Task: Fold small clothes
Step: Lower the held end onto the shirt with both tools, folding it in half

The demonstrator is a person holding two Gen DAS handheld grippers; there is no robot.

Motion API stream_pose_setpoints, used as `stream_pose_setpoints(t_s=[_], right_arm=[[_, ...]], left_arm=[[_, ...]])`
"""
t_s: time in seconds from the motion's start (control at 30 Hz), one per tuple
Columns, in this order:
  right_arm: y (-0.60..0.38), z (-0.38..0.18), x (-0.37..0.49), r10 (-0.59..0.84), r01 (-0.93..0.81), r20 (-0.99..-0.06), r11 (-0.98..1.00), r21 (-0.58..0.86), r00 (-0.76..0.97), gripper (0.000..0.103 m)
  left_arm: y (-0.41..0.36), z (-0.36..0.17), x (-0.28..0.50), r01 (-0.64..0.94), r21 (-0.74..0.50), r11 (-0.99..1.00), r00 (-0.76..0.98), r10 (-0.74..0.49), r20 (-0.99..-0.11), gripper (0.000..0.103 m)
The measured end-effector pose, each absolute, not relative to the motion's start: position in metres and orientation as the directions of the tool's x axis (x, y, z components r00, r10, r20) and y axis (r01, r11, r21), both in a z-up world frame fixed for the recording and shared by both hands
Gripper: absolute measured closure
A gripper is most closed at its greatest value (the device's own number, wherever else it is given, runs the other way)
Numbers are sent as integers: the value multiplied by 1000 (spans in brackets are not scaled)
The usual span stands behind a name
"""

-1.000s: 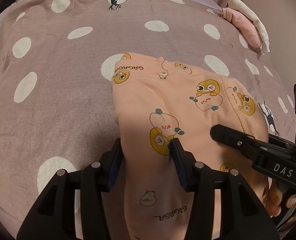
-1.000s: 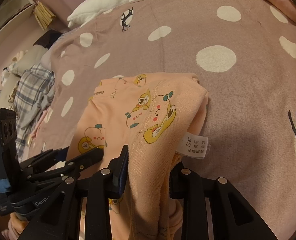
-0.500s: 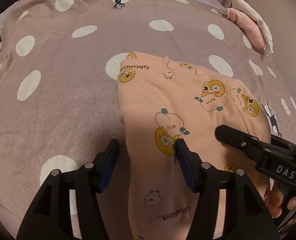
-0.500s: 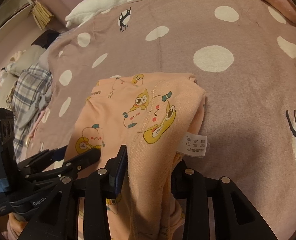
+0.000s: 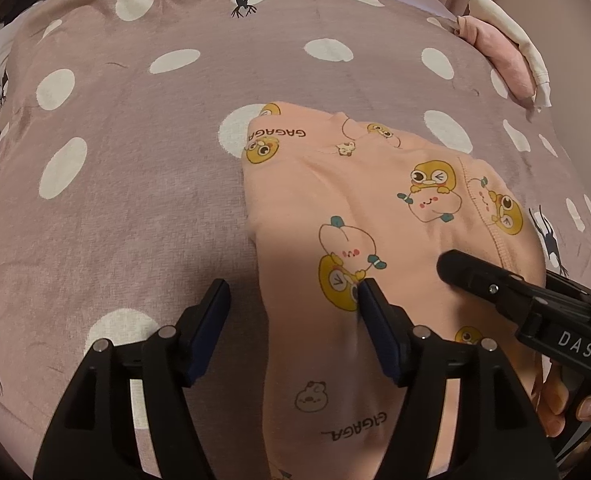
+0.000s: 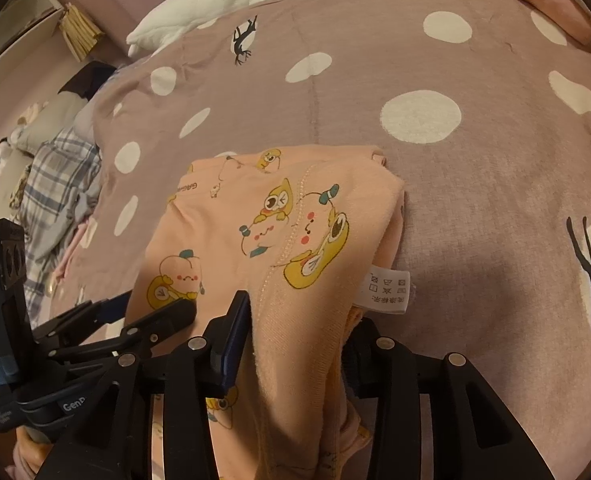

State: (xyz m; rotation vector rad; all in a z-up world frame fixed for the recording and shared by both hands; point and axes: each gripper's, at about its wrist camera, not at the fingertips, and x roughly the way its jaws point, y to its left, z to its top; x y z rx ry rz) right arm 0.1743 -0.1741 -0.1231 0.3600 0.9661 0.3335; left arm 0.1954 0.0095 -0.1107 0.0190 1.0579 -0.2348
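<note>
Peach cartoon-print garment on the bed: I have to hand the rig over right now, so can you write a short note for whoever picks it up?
Left hand-held gripper: open, fingers straddling the left edge of the peach cotton garment with cartoon prints, gripping nothing.
Right hand-held gripper: shut on the garment's near edge, just below its white care label.
Garment: lying on the mauve bedspread with white dots, far part flat, near part bunched and raised in the right gripper.
Done: garment appears partly folded into a narrow shape.
Left: probably lay down the held edge, release, then smooth and finish the fold.
</note>
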Motion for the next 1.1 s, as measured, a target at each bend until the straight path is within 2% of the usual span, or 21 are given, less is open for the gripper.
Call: stream_pose_setpoints(t_s=[1.1], right_arm=[[-174, -119, 173, 382, -80, -752, 911, 405, 538, 49]], left_arm=[[14, -111, 194, 159, -69, 985, 469, -137, -872, 19]])
